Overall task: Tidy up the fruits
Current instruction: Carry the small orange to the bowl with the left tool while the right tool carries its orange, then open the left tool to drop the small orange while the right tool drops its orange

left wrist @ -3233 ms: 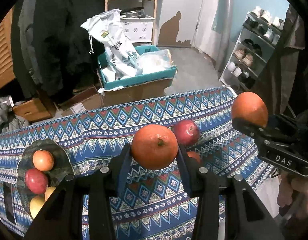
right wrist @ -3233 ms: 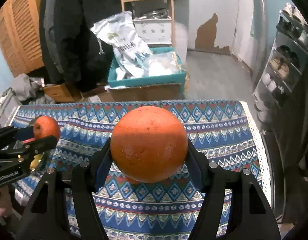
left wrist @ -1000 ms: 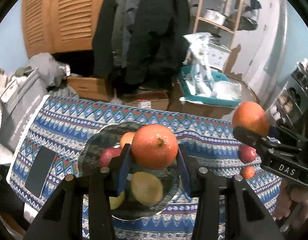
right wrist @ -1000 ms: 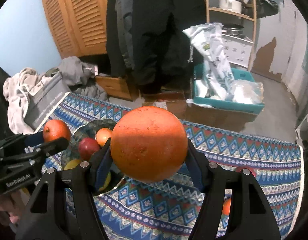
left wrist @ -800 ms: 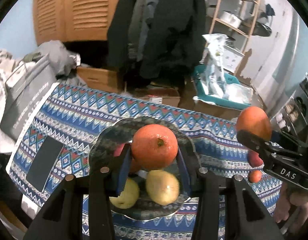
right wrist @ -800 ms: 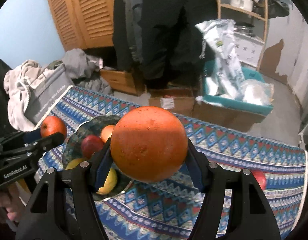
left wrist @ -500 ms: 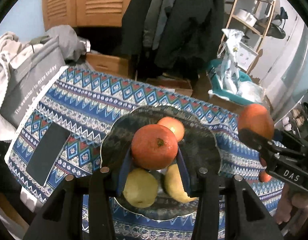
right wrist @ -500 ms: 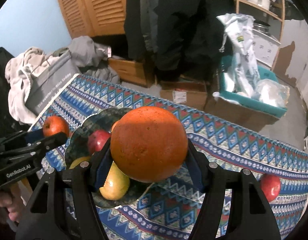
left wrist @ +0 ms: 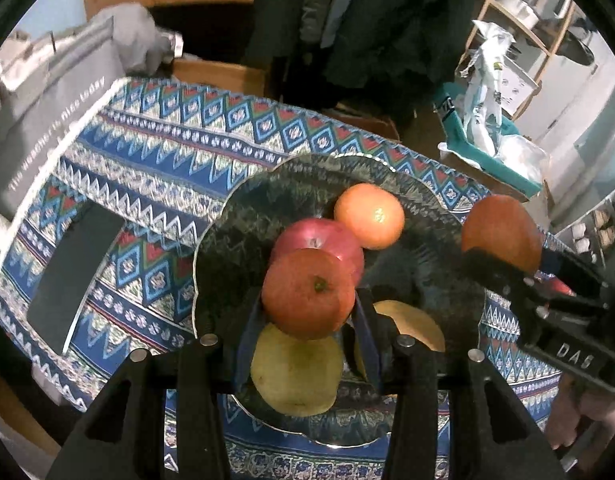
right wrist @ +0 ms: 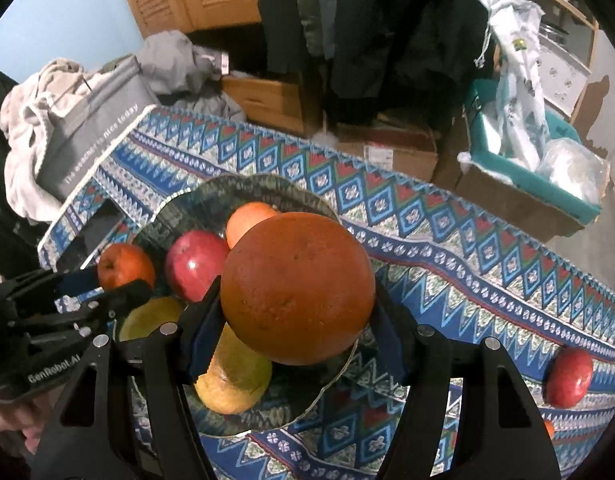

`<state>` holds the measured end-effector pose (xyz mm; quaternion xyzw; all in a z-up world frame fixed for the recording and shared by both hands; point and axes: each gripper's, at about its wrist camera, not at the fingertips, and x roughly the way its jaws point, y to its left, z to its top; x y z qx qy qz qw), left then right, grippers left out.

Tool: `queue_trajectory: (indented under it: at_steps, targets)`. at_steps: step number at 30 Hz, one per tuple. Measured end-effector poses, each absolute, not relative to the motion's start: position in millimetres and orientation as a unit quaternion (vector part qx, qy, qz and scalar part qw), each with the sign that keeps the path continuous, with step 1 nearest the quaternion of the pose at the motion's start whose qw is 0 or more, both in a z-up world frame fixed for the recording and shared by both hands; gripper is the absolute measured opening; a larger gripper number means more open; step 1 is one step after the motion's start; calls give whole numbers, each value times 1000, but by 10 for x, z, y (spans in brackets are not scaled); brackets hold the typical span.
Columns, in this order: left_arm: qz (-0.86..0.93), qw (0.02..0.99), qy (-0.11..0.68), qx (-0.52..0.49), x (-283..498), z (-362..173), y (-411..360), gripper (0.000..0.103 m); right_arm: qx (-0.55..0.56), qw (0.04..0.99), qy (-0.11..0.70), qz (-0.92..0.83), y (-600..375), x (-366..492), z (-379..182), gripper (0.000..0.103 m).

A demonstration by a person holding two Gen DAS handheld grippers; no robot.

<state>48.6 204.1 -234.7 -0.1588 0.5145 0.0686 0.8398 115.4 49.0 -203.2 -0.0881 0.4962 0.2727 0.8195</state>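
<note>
A patterned blue tablecloth is covering the table in a cluttered room, and a dark scalloped plate is sitting on it, already carrying fruit.

Nearest in the left wrist view, the left gripper is gripping a small orange, its pads pressing on both sides of the fruit. It is hanging over the near part of the plate, above a yellow-green pear. Just behind the small orange a red apple is lying, and farther back a pale orange is resting near the plate's far rim. To the right, the right gripper is clamping a large orange between its fingers, over the plate's right side. Off the plate, at the right of the cloth, another red apple is waiting, well apart from the rest.

The step in hand looks like setting both oranges down on the plate. To do it well, each fruit should be going into a bare dark patch rather than onto a pear, since a round fruit released on another would likely be rolling off. The right half of the plate looks emptier. Lowering until the fruit is touching before letting the fingers part, and releasing one hand at a time, should be keeping the grippers from knocking each other.
</note>
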Motion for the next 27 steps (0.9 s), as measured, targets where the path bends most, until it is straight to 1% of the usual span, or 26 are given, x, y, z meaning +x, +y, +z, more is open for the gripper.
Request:
queue_trajectory:
  at_steps: [10,11,13,14,24,27]
  targets:
    - [77,827,529,-172,541,-2477,2110,46,-94,804,519,274,541,1176,-2224,68]
    - [79,828,529,-170,543,-2476,2115,48,-94,802,522,276,547,1181,-2237,68]
    - [79,828,529,-168,555,-2477,2119,59,-94,799,526,277,574,1184,-2257,68]
    - [82,829,528,-163,555,-2476,2114,61,-96,797,528,277,588,1185,-2271,69]
    - [88,829,533,-143,545,-2469,2085,64,-108,780,554,271,592,1173,-2496,70]
    - [88,831,533,-131,543,-2453,2051,68,-102,783,551,271,571,1176,-2483,70]
